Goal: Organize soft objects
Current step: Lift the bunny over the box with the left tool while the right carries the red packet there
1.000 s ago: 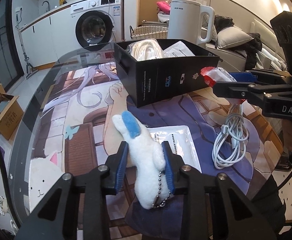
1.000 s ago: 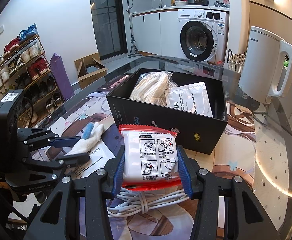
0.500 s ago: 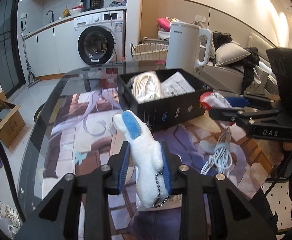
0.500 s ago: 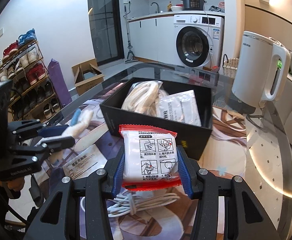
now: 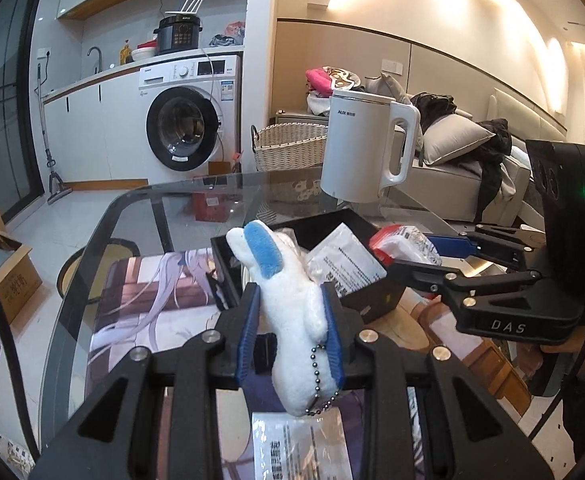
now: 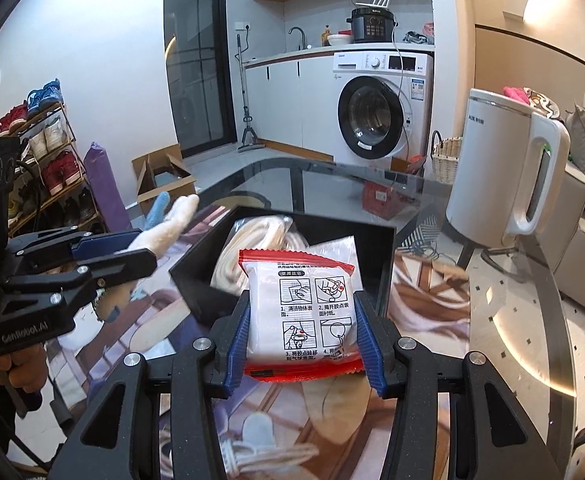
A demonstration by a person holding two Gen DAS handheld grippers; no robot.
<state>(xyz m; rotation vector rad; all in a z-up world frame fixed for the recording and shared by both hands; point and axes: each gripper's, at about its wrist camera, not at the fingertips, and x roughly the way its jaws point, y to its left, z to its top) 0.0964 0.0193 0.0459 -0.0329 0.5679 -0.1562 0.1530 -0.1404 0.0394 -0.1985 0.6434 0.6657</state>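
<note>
My left gripper (image 5: 292, 336) is shut on a white plush toy (image 5: 288, 304) with a blue ear and a bead chain, held above the table in front of the black box (image 5: 376, 300). My right gripper (image 6: 302, 332) is shut on a red-and-white wipes packet (image 6: 300, 312), held just before the box (image 6: 200, 284). The box holds a bagged white rope (image 6: 252, 240) and a white sachet (image 5: 344, 256). In the right wrist view the left gripper (image 6: 104, 252) with the toy (image 6: 164, 224) is at the left. In the left wrist view the right gripper (image 5: 432, 260) with the packet (image 5: 404, 244) is at the right.
A white electric kettle (image 5: 364, 148) stands on the glass table (image 6: 532, 320) behind the box. A flat clear packet (image 5: 300, 444) lies on the printed mat (image 5: 152, 304) under my left gripper. A coiled white cable (image 6: 252, 448) lies below my right gripper.
Both grippers have risen and moved toward the black box, still holding the toy and the packet. The box now sits lower and closer in both views.
</note>
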